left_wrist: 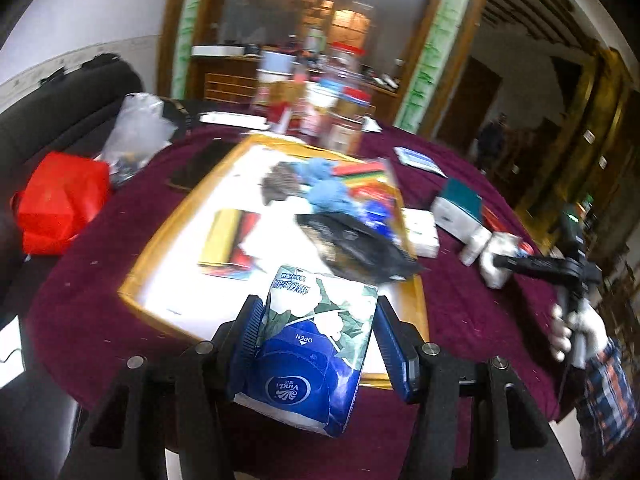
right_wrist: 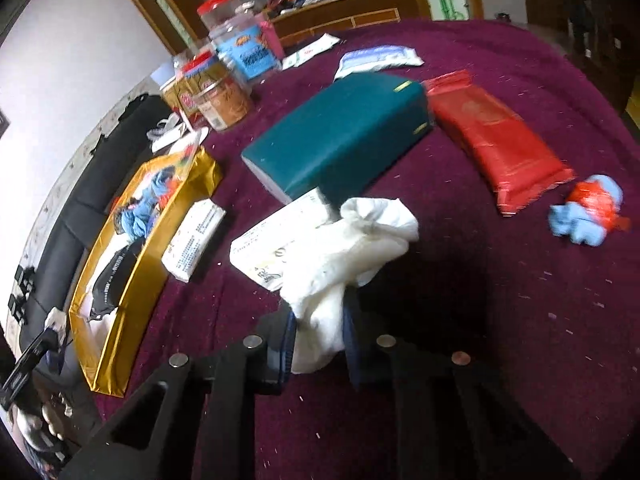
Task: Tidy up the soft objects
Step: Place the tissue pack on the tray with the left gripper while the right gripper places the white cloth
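Observation:
My left gripper (left_wrist: 316, 320) is shut on a blue and white Vinda tissue pack (left_wrist: 308, 344), held above the near edge of the gold tray (left_wrist: 136, 276). In the tray lie a black pouch (left_wrist: 356, 248), blue cloths (left_wrist: 328, 188) and a yellow and red packet (left_wrist: 232, 240). My right gripper (right_wrist: 320, 336) is shut on a white cloth (right_wrist: 344, 248), held above the maroon table. It also shows in the left wrist view (left_wrist: 496, 256) at the right. The gold tray (right_wrist: 116, 320) sits to the left in the right wrist view.
On the maroon tablecloth (right_wrist: 500, 320) lie a teal box (right_wrist: 340, 136), a red packet (right_wrist: 500, 144), a blue and red cloth bundle (right_wrist: 588, 212), white tissue packs (right_wrist: 196, 240) and jars (right_wrist: 240, 48). A red bag (left_wrist: 60, 200) and plastic bag (left_wrist: 136, 132) sit at the left.

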A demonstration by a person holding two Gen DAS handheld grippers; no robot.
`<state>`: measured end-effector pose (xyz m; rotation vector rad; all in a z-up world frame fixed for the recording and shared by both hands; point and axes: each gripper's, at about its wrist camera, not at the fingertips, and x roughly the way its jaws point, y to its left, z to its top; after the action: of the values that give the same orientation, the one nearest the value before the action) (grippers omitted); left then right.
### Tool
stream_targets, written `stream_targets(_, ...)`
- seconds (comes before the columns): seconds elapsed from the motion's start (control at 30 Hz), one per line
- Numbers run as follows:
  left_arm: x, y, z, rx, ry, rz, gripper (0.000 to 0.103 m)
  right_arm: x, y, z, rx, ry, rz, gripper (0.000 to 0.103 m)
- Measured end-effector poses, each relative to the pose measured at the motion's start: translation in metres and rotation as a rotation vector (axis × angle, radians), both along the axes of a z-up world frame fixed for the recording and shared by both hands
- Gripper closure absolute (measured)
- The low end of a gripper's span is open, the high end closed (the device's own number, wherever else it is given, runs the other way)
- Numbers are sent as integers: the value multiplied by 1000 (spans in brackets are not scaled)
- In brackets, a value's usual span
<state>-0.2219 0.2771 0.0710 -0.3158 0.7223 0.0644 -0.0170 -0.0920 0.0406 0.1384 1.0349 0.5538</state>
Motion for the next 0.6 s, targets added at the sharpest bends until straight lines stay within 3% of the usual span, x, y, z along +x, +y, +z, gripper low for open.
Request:
stream_targets(0.27, 17, 32, -1, -24, 15, 33, 44, -30, 5, 38, 37, -41, 48, 83)
stream_targets(0.43, 60, 45, 11, -13, 36, 11, 44, -54, 53, 56, 83, -49, 176, 83)
stream_targets(0.6, 110, 57, 3, 10, 96, 2, 44, -86, 124, 71, 90, -52, 345, 83)
